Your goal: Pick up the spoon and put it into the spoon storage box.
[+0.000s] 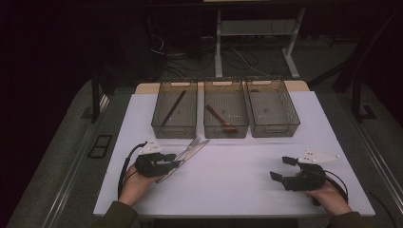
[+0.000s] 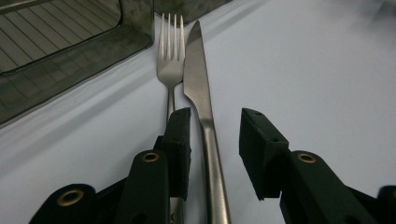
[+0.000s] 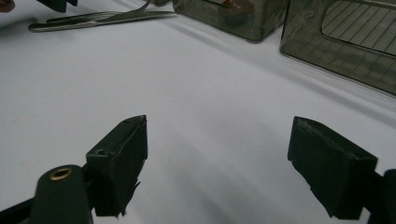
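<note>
The left gripper [image 2: 212, 140] has its fingers [image 2: 180, 140] partly spread, astride the knife [image 2: 201, 107] handle; no pad presses the steel, and a gap shows on the right-hand side. The knife lies flat on the white bench [image 1: 237, 180], just beside a fork [image 2: 170, 65], the two nearly parallel, tips toward the bins. The left finger sits over the fork's handle. The right gripper [image 1: 285, 170] rests well apart at the bench's right, its fingers [image 3: 119, 158] spread wide over bare surface.

The bench top is plain white and matte, with a wooden edge at its far side. The room beyond is dark, with cables and a pale frame on the floor.

Three smoky clear bins stand in a row at the far side: the left bin [image 1: 175, 110] holds a dark stick, the middle bin [image 1: 226, 110] a brown spoon. The right bin [image 1: 272, 109] stands beside them. The left bin's near corner is close ahead of the fork's tines.
</note>
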The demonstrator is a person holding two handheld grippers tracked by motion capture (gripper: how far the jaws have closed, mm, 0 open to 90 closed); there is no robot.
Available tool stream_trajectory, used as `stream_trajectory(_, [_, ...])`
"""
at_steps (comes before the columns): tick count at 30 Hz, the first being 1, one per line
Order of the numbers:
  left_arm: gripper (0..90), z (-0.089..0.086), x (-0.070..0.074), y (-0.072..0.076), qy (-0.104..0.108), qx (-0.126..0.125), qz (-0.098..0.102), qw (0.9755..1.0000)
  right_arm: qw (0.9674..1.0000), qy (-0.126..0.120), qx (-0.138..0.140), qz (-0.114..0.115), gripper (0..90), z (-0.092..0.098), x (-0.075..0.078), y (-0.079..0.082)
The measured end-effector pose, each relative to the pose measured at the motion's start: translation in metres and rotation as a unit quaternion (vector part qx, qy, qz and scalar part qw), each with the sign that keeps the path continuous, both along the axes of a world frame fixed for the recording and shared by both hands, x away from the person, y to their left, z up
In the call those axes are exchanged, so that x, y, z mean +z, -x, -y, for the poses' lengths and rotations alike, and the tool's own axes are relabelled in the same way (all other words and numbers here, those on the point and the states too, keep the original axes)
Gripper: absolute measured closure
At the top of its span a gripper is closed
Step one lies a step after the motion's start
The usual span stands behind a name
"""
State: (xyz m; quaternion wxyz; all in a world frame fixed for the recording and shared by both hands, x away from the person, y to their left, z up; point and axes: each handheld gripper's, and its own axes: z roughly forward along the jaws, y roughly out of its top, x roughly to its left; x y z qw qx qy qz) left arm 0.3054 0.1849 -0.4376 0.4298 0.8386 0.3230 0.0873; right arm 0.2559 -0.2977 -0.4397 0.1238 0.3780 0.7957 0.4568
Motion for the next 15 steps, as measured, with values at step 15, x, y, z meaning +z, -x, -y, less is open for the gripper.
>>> stream_trajectory(15, [66.5, 0.013, -0.013, -0.009, -0.033, -0.006, -0.018, 0.9993, 1.0, 0.0, -0.003, -0.002, 19.3, 0.0, 0.0, -0.001])
